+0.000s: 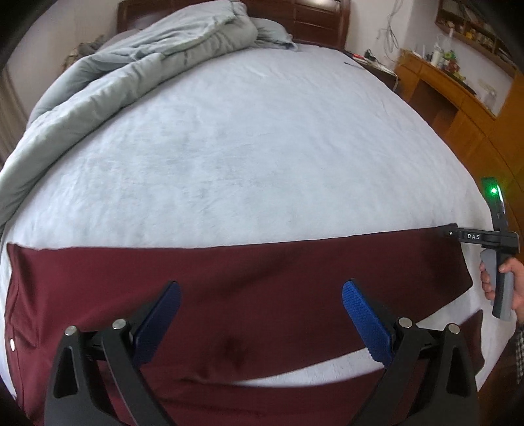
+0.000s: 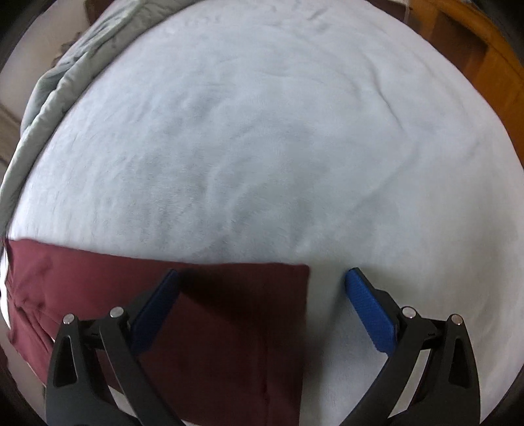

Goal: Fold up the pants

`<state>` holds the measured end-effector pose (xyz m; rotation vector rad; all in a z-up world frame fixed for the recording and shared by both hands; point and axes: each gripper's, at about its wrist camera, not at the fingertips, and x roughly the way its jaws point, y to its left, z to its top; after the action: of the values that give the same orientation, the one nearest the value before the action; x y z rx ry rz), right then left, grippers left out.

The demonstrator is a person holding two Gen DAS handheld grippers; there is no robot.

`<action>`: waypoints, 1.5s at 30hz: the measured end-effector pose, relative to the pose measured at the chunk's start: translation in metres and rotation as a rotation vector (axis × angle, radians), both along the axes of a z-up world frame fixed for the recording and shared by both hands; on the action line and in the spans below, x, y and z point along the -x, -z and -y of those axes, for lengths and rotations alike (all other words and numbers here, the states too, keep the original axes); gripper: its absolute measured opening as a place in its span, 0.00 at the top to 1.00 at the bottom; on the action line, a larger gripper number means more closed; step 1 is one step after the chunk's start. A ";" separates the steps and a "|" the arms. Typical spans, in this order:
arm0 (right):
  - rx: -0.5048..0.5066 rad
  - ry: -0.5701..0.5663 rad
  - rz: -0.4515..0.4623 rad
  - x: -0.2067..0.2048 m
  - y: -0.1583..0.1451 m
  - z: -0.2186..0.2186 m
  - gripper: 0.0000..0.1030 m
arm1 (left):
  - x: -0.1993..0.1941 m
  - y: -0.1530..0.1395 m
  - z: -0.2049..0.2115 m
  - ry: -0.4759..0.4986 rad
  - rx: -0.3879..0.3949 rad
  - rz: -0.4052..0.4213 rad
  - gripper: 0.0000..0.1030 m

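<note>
Dark red pants (image 1: 249, 278) lie flat across the near part of a pale blue bed (image 1: 245, 147), legs pointing right. My left gripper (image 1: 262, 295) is open and empty, hovering over the middle of the pants. My right gripper (image 2: 262, 281) is open and empty over the leg end of the pants (image 2: 229, 311); its left finger is above the cloth, its right finger above bare sheet (image 2: 294, 147). The right gripper also shows in the left wrist view (image 1: 448, 231) at the far edge of the leg cuff, held by a hand.
A crumpled grey-blue duvet (image 1: 131, 65) lies along the bed's left and far side. A dark wooden headboard (image 1: 311, 19) stands at the back. Wooden desk and shelves (image 1: 458, 98) with small items stand to the right of the bed.
</note>
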<state>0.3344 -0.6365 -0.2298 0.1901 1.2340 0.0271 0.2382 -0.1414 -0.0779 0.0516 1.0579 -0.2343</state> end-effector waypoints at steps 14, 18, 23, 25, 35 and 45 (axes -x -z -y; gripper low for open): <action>-0.107 -0.190 0.210 0.051 -0.077 0.005 0.80 | -0.044 0.040 0.048 0.367 0.000 -0.073 0.04; -0.147 -0.226 0.255 0.061 -0.098 0.006 0.80 | -0.064 0.044 0.069 0.552 0.111 -0.121 0.04; -0.168 -0.243 0.290 0.062 -0.118 0.004 0.81 | -0.095 0.055 0.097 0.755 0.271 -0.297 0.04; -0.173 -0.241 0.297 0.062 -0.122 0.006 0.81 | -0.103 0.062 0.104 0.797 0.316 -0.385 0.04; -0.204 -0.198 0.332 0.076 -0.130 0.013 0.81 | -0.100 0.081 0.088 0.787 0.097 -0.465 0.79; -0.167 -0.159 0.341 0.160 -0.115 0.019 0.82 | 0.046 -0.008 0.072 0.676 -0.030 -0.106 0.84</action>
<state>0.1740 -0.6551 -0.1151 0.2221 0.9038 0.2896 0.1926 -0.2135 -0.0697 0.4311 1.1219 -0.8382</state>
